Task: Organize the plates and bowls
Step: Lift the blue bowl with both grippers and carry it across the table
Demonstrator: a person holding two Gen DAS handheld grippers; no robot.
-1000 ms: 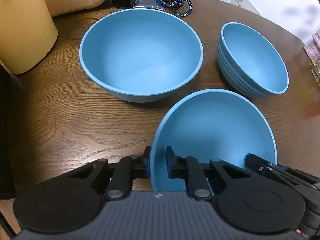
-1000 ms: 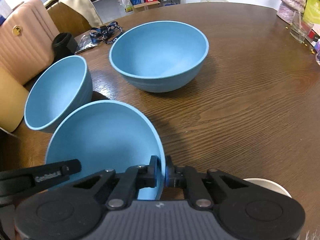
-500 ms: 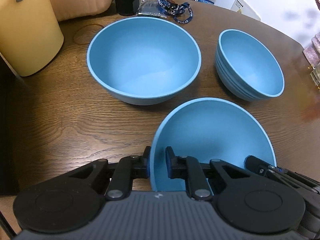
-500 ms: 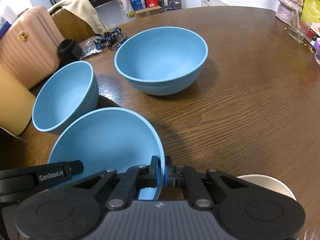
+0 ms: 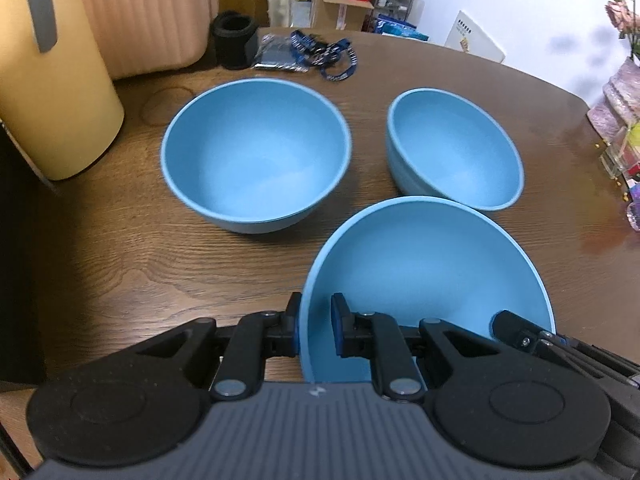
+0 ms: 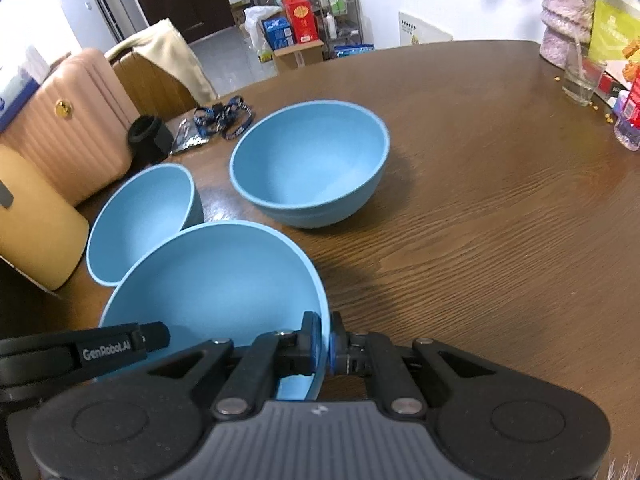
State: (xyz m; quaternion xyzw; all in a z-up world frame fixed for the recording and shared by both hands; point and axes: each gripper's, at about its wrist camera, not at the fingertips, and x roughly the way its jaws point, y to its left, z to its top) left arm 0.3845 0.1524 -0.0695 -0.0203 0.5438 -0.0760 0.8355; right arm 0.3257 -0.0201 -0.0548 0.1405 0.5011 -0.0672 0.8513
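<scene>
Both grippers grasp the same blue bowl: the left gripper (image 5: 316, 330) is clenched on its left rim and the right gripper (image 6: 325, 342) is clamped tight on the opposite rim, 1 pad inside the wall and 1 outside in each case. That held bowl (image 5: 424, 276) hangs just ahead of the fingers and looks lifted clear of the wooden table (image 5: 120, 248), though its underside is hidden.

Ahead and to the left of the left gripper sits the large bowl (image 5: 256, 160), upright and empty. Ahead and to its right sits the smaller bowl (image 5: 452, 148), also empty and tipped slightly. These 2 stand near each other without touching.

By my reading, the organizing is at an early stage: nothing is nested yet, and all 3 bowls are separate. What appears left is carrying the held bowl to 1 of the others, seating it inside, then gathering the last. No plates show in either view.
</scene>
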